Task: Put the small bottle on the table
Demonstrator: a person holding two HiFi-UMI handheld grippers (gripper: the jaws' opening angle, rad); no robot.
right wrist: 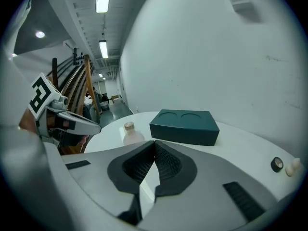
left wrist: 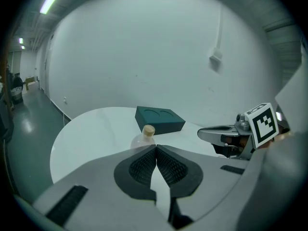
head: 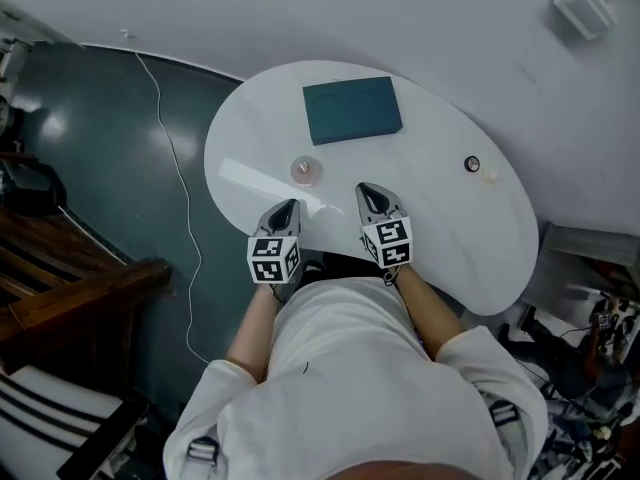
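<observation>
A small clear bottle (head: 305, 171) with a tan cap stands upright on the white round table (head: 450, 248), just in front of a dark teal box (head: 352, 109). It also shows as the bottle (left wrist: 144, 137) beyond the left jaws and the bottle (right wrist: 130, 134) to the left of the right jaws. My left gripper (head: 288, 207) hovers at the near table edge, shut and holding nothing. Beside it, my right gripper (head: 367, 190) is likewise shut and empty. Neither gripper touches the bottle, which stands ahead of and between them.
The teal box (right wrist: 185, 126) has two round recesses in its top. A small dark ring (head: 472, 164) and a pale stopper (head: 490, 175) lie at the table's right side. A white cable (head: 170, 138) runs across the dark floor on the left, near wooden furniture (head: 70, 278).
</observation>
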